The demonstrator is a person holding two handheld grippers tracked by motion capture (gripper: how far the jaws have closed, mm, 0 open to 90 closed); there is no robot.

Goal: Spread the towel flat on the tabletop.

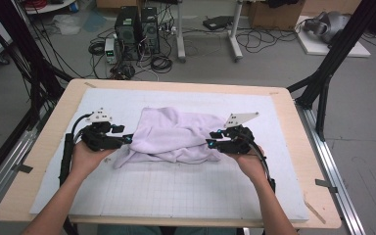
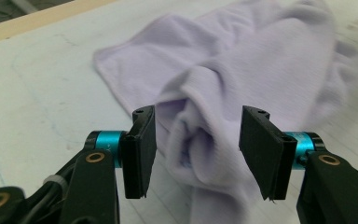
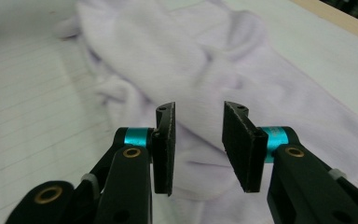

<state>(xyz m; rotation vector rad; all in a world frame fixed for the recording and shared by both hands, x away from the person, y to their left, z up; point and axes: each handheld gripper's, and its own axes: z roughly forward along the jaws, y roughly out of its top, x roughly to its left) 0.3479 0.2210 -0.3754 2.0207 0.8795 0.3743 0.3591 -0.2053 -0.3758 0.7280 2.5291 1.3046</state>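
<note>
In the left gripper view, the left gripper (image 2: 195,156) is standing with its two black jaws apart at the bottom of the frame, a fold of the lilac towel (image 2: 242,79) lying between them with a visible gap on each side, so nothing is being gripped. In the right gripper view, the right gripper (image 3: 198,148) is likewise showing its jaws parted at the lower centre, with towel cloth behind and below them and no pinch on it.

In the high view, the towel (image 1: 174,134) is lying crumpled in the middle of the frame, bunched into soft folds. The left gripper (image 1: 127,139) is sitting at its left edge and the right gripper (image 1: 210,142) at its right edge, each held by a hand (image 1: 89,156) coming up from the bottom.

The step in hand seems to be a release or a re-grip on either side of the bunched cloth. The next move probably calls for finding a clean edge or corner on each side and closing on a single layer, since the folds are hiding the hems.

The towel is resting on a white gridded mat (image 1: 176,191) covering a pale wooden table (image 1: 44,147). Beyond it, in the upper part of the frame, a grey floor (image 1: 274,68) is carrying computer towers (image 1: 137,32), loose cables and black frame legs.
</note>
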